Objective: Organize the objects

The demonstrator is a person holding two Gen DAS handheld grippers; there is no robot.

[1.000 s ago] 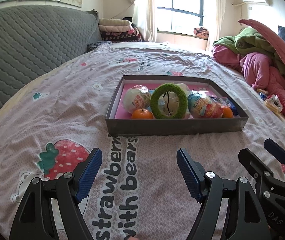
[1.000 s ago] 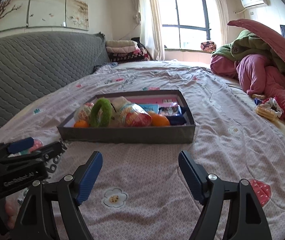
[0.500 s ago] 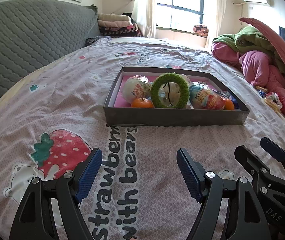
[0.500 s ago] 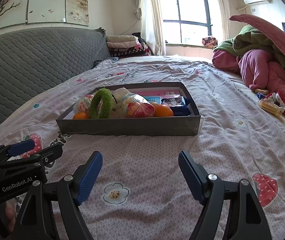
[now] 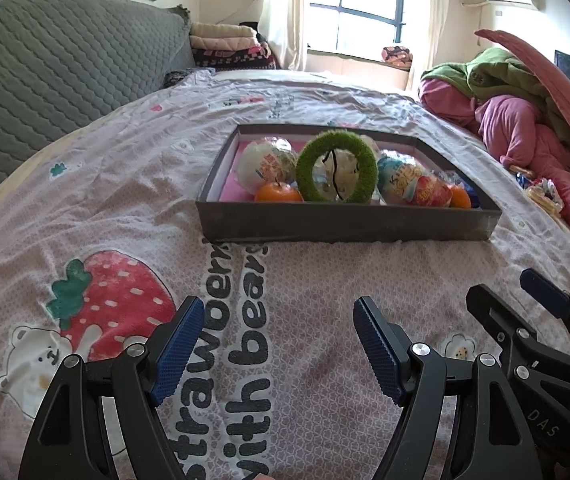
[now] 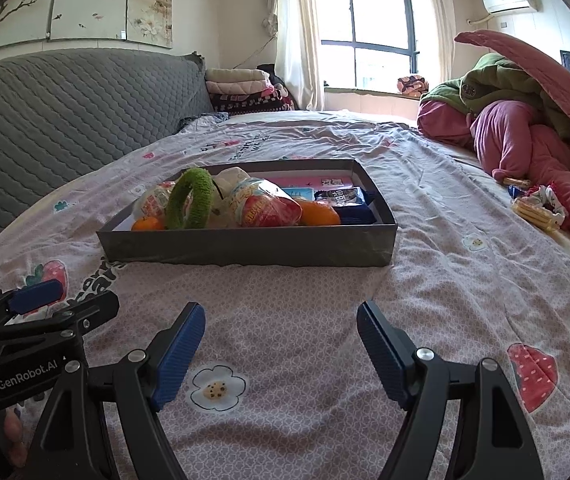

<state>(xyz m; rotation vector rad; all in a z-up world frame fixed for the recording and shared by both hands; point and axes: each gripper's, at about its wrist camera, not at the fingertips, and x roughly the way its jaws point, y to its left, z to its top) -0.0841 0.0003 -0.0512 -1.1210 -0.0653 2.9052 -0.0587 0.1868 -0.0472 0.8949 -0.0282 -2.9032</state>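
Note:
A shallow grey box [image 5: 345,226] [image 6: 245,246] lies on the bed ahead of both grippers. Inside stand a green fuzzy ring [image 5: 337,172] [image 6: 191,200], two oranges [image 5: 278,193] [image 6: 319,213], white and colourful snack bags [image 5: 413,186] [image 6: 267,206] and a dark blue packet [image 6: 351,200]. My left gripper [image 5: 279,350] is open and holds nothing, well short of the box. My right gripper [image 6: 281,354] is open too, over the bedsheet, with nothing between its blue pads.
The bed is covered by a pink strawberry-and-bear sheet [image 5: 125,300]. A grey quilted headboard [image 6: 65,112] runs along the left. Pink and green bedding [image 6: 525,132] is piled at the right, with small packets [image 6: 537,208] beside it. Folded blankets [image 6: 241,88] sit by the window.
Both grippers have drawn nearer to the box, which looks a little bigger and lower in both views. Both stay open and empty.

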